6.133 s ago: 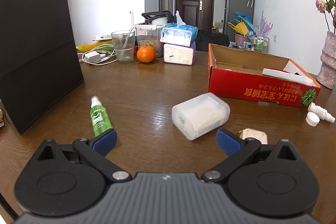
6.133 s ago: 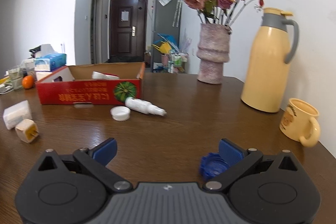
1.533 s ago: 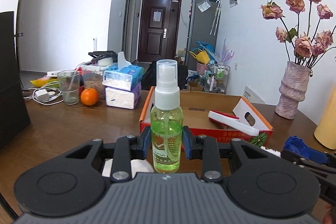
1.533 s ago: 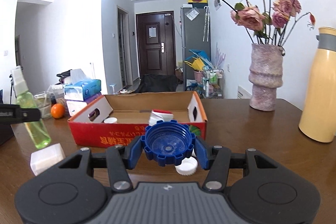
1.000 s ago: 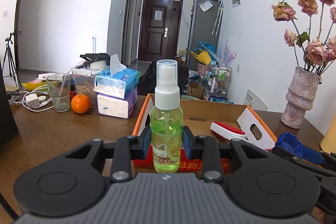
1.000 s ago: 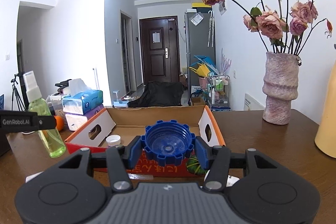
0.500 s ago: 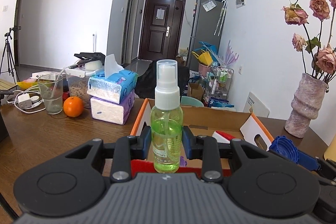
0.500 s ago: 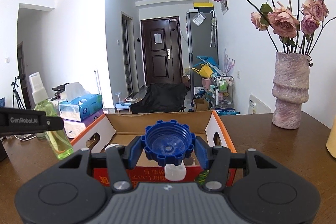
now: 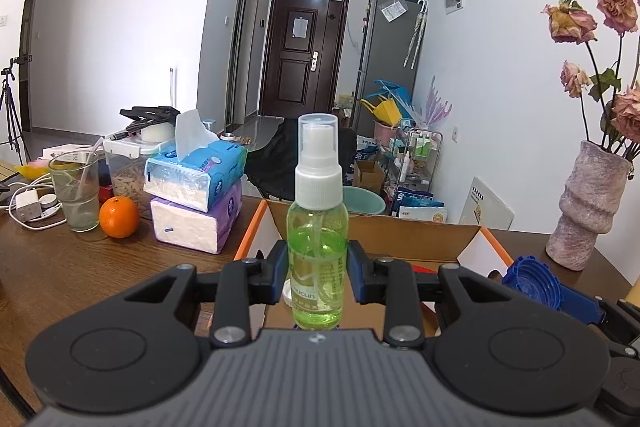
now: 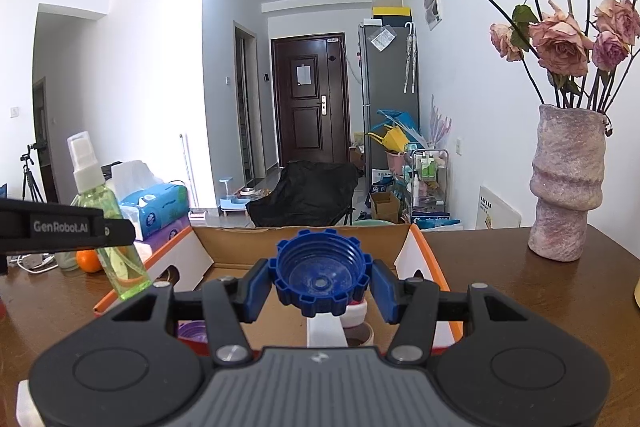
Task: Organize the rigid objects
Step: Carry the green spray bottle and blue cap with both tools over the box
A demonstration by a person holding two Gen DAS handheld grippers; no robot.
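Observation:
My left gripper is shut on a green spray bottle with a white pump top, held upright above the near edge of the open cardboard box. The same spray bottle shows at the left of the right wrist view. My right gripper is shut on a blue ribbed cap, its hollow side facing the camera, over the cardboard box. That blue cap also appears at the right of the left wrist view. Inside the box lie a white piece and a white cap.
Stacked tissue packs, an orange, a glass and a charger with cables stand left of the box on the brown table. A stone vase with dried roses stands to the right.
Both grippers have moved forward over the table toward the box with their loads; the box now lies right under them. Neither grip has changed.

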